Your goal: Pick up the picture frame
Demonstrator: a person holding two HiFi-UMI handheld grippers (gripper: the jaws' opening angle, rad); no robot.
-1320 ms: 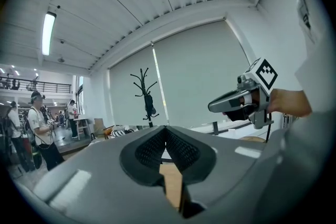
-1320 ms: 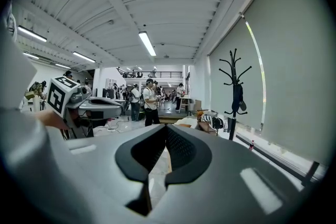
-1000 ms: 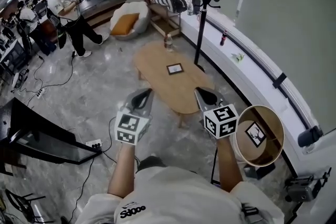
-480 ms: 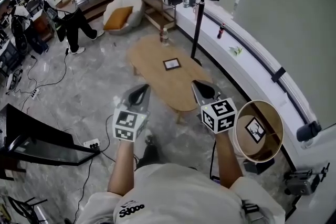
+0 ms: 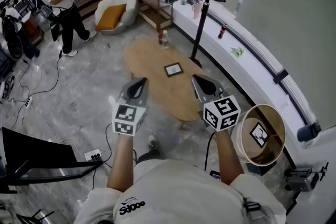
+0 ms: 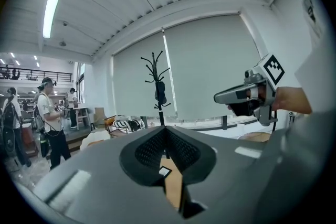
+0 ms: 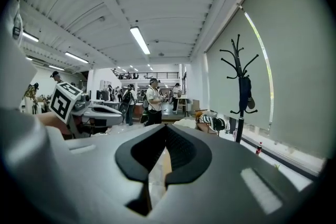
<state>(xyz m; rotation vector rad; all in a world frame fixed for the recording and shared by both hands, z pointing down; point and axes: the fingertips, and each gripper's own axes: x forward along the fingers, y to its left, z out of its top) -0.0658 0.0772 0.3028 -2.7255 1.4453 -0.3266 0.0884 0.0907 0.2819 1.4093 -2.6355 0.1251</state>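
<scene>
Fingers of the left gripper are pressed together with nothing pinched; the fingers of the right gripper are likewise closed and empty. Both grippers are held out roughly level and side by side. The frame lies flat on the table, ahead of and between the two sets of fingertips, lower than them, and well apart from both; nothing has been touched yet. Through the left fingers' gap the frame can be glimpsed as a small pale patch. Judged risks: if the jaws are not opened before the frame is reached, it would be shoved across the table rather than gripped. As the frame lies flat and looks thin, a pad may not get under an edge, so it could be scraped, slid toward the table edge, or flipped. If it is pinched at one corner only, it may be tilted and dropped. A bottle stands beyond the frame, farther from the fingertips; it could be knocked over by an overshoot. A second framed print seems to lie in a tub just right of the right gripper, and it could be mistaken for the target.
</scene>
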